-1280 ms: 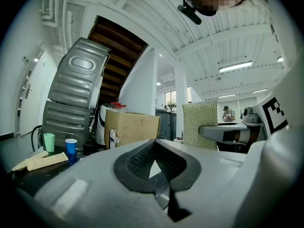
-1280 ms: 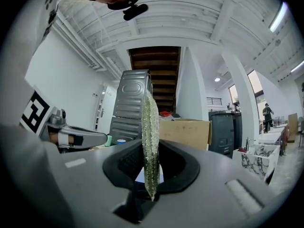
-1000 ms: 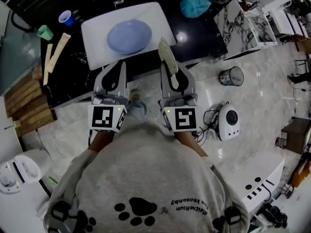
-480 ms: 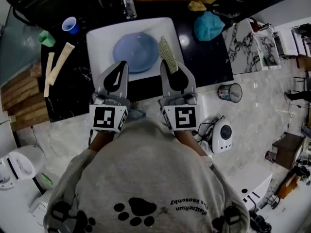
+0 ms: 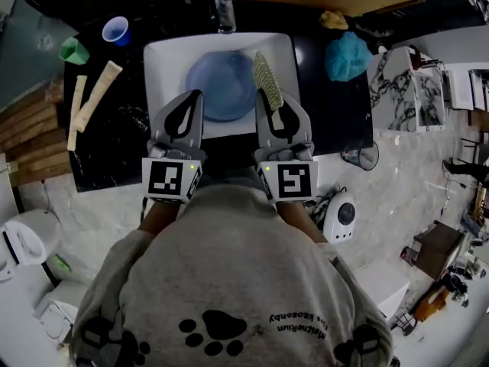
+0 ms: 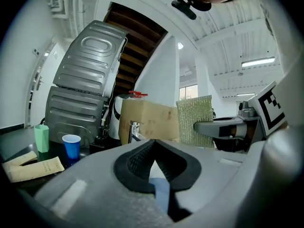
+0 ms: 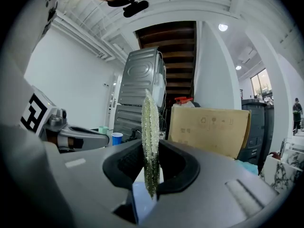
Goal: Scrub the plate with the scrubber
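While the right gripper [image 5: 273, 104] pinches the green scrubber [image 5: 266, 82] at the blue plate's [image 5: 218, 86] three o'clock edge, the left gripper [image 5: 194, 99], jaws pressed together and empty, hovers at its seven o'clock.

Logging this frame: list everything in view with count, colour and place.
plate: one, blue, in the sink
sink: one, white, in the black counter
scrubber: one, yellow-green, in the right tongs
blue cup: one, counter's far left
green cup: one, beside it
packets: two, beige, counter left of the sink
cloth: one, teal, counter right of the sink
left tongs: one, grey, shut, empty
right tongs: one, grey, shut on the scrubber
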